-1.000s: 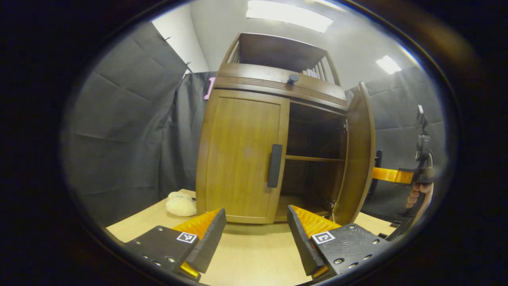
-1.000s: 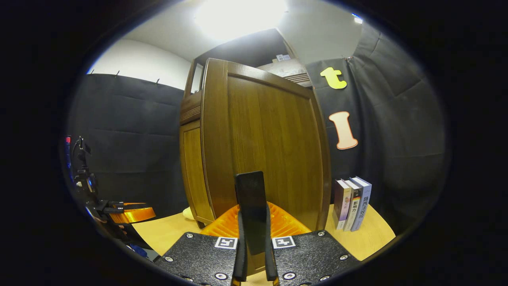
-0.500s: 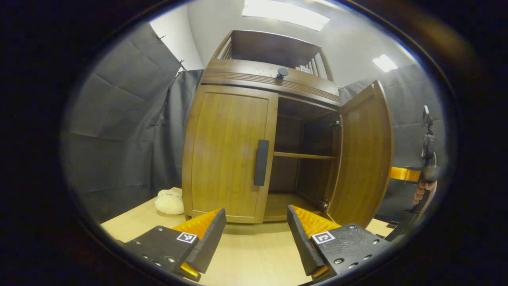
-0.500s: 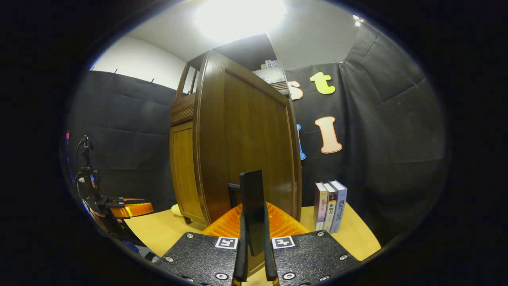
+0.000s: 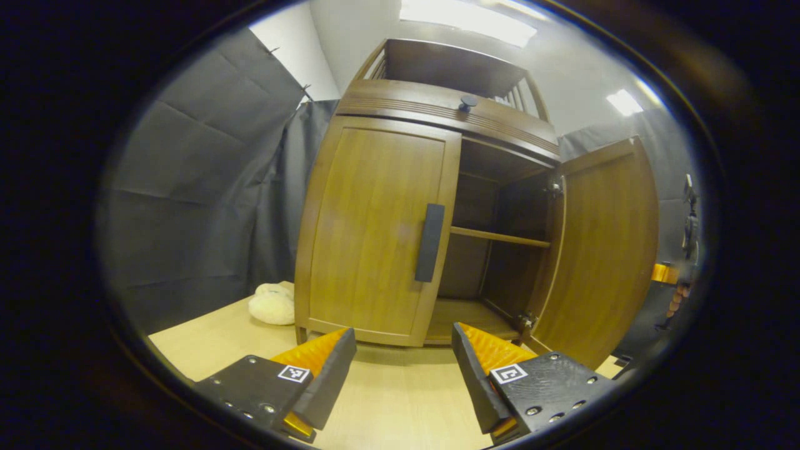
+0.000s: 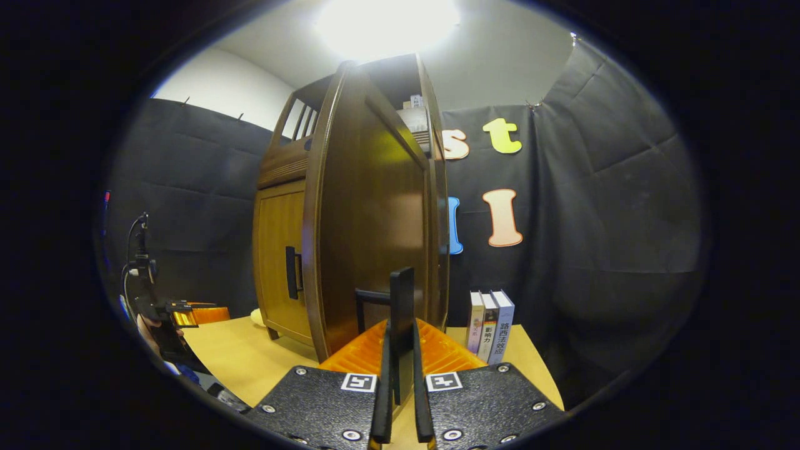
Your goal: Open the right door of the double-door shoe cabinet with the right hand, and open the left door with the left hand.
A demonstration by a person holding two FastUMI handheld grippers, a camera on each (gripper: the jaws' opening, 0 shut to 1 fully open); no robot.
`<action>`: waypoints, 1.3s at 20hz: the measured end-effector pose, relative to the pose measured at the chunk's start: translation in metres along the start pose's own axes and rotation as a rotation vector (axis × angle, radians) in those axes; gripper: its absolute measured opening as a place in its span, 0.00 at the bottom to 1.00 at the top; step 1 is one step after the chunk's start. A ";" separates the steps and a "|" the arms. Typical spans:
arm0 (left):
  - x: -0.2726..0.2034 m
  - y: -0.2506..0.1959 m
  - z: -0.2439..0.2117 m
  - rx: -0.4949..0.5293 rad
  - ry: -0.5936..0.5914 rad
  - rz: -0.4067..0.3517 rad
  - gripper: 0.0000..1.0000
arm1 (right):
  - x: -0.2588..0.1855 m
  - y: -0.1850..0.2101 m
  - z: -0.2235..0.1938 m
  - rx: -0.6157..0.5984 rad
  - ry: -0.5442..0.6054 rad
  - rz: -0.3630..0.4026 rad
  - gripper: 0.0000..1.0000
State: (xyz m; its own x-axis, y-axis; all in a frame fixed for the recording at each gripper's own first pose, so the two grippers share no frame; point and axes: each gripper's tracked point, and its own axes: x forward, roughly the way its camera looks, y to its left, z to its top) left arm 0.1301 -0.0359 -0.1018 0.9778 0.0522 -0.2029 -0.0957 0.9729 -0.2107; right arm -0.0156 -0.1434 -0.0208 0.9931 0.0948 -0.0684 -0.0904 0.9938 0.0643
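The shoe cabinet (image 5: 400, 206) stands on the desk (image 5: 400, 400); its right door (image 5: 603, 250) is swung wide, its handle (image 6: 402, 312) clamped by the right tool (image 6: 400, 400). The left door (image 5: 375, 225) is shut; the left tool (image 5: 400, 369) is held agape before it

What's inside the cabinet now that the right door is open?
In the left gripper view, the open right half of the cabinet shows one shelf and the floor board, both bare. The closed left door hides the other half.
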 end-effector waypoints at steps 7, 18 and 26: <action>0.002 0.001 -0.005 -0.001 0.026 -0.001 0.87 | -0.005 -0.033 -0.010 0.058 0.022 -0.022 0.09; 0.002 0.000 -0.006 0.008 0.039 -0.011 0.90 | -0.055 -0.032 0.003 0.065 0.022 -0.104 0.11; 0.003 0.003 0.000 0.034 -0.015 0.000 0.89 | -0.074 0.054 0.032 0.088 -0.033 -0.004 0.10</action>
State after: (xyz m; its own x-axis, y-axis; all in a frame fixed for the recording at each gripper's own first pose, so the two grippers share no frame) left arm 0.1331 -0.0331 -0.1031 0.9804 0.0557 -0.1890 -0.0899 0.9800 -0.1778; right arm -0.0919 -0.0982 0.0196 0.9955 0.0879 -0.0364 -0.0815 0.9850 0.1519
